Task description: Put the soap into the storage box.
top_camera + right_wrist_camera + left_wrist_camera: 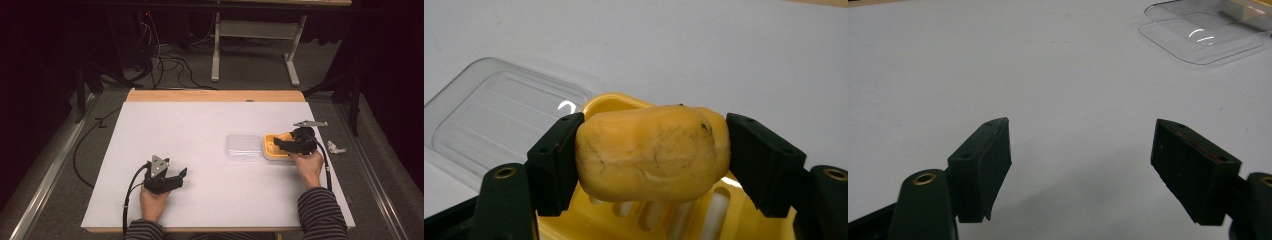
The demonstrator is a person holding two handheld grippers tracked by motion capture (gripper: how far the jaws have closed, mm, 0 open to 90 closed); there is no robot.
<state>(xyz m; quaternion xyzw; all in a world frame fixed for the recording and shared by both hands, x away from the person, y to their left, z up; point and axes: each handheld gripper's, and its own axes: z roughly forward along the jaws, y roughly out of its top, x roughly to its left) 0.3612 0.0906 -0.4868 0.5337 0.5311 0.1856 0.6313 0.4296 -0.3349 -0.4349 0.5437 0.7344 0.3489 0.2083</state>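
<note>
A yellow, potato-like lump (649, 150) with dark scuffs is clamped between the jaws of my right gripper (651, 120). It hangs just over a yellow slotted tray (610, 101). From the high view, the right gripper (276, 142) points left over that tray (269, 151) at the table's right side, and the lump (286, 135) shows at its jaws. A clear plastic lid (243, 146) lies flat just left of the tray, and also shows as the lid (499, 117) and, far off, the lid (1203, 35). My left gripper (180, 178) rests near the front left, open; its jaws (1081, 125) hold nothing.
The white tabletop (200, 120) has a wooden far edge (215, 95). A small crumpled white scrap (336, 147) lies near the right edge. Cables (170, 62) and a desk frame (216, 50) stand on the floor beyond the table.
</note>
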